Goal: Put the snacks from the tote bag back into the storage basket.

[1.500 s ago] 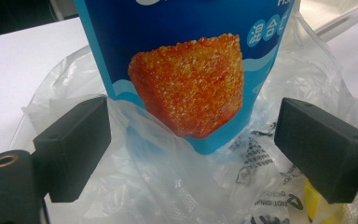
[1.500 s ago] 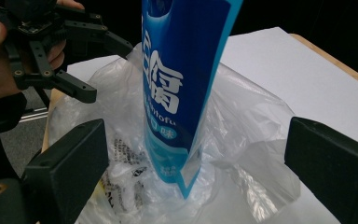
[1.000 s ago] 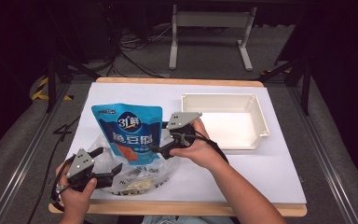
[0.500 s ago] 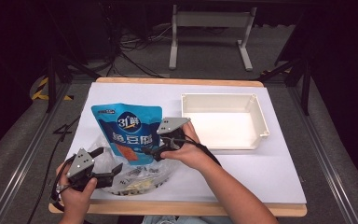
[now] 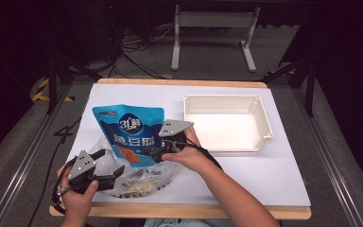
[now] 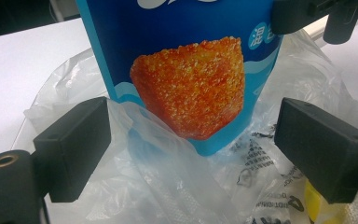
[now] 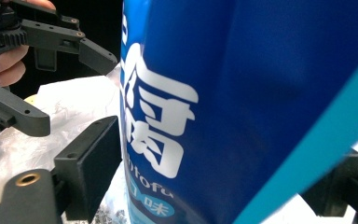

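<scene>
white table, blue pouch between right hand-held gripper jaws

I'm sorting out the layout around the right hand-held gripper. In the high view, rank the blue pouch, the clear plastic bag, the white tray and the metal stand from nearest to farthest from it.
1. Blue pouch: between the jaws of the right hand-held gripper.
2. Clear plastic bag: just below and left; nearly as close.
3. White tray: to the right.
4. Metal stand: beyond the table's far edge.
</scene>
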Tool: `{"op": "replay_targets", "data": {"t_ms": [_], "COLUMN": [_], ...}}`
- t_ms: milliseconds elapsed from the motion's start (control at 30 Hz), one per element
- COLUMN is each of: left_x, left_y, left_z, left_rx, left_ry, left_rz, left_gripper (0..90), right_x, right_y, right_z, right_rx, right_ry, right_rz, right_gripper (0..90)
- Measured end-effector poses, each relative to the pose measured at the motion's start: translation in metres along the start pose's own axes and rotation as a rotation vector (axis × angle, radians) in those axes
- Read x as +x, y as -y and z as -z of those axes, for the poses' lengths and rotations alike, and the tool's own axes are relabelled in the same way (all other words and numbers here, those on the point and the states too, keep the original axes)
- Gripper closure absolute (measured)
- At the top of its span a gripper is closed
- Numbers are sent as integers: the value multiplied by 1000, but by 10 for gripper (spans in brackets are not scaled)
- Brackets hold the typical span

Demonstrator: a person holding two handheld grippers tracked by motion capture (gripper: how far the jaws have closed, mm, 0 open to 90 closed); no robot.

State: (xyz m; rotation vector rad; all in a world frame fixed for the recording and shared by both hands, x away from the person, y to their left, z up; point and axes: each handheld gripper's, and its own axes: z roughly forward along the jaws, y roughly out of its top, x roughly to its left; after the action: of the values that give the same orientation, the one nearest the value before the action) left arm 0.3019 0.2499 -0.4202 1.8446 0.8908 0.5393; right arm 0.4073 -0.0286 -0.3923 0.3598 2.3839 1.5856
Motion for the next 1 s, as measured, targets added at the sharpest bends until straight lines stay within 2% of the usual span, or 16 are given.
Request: {"op": "replay_targets", "data": {"t_ms": [200, 300, 500, 567, 633, 733, 1000], "left_x": [0, 0, 0, 0, 0, 0, 0], "left_y": [0, 0, 0, 0, 0, 0, 0], "left_z": [0, 0, 0, 0, 0, -1, -1], "left_rx": [-1, -2, 1, 0, 1, 2, 0], "left_ry": [1, 2, 5, 3, 3, 8, 9], "left_rz": [-1, -1, -5, -6, -6, -3, 1], "left_gripper": [116, 116, 116, 116, 116, 116, 116], "right_x": [0, 2, 4, 3, 4, 7, 7], "right_y": [2, 4, 7, 9, 9, 9, 8], "right_z": [-2, -4, -7, -8, -9, -10, -8], "right_rx": [-15, -26, -36, -37, -34, -7, 4], "right_ry": [1, -5, -4, -11, -35, -40, -50], "right_rz": [6, 6, 10, 8, 14, 36, 15], "right_gripper": [200, 244, 253, 279, 374, 403, 494]}}
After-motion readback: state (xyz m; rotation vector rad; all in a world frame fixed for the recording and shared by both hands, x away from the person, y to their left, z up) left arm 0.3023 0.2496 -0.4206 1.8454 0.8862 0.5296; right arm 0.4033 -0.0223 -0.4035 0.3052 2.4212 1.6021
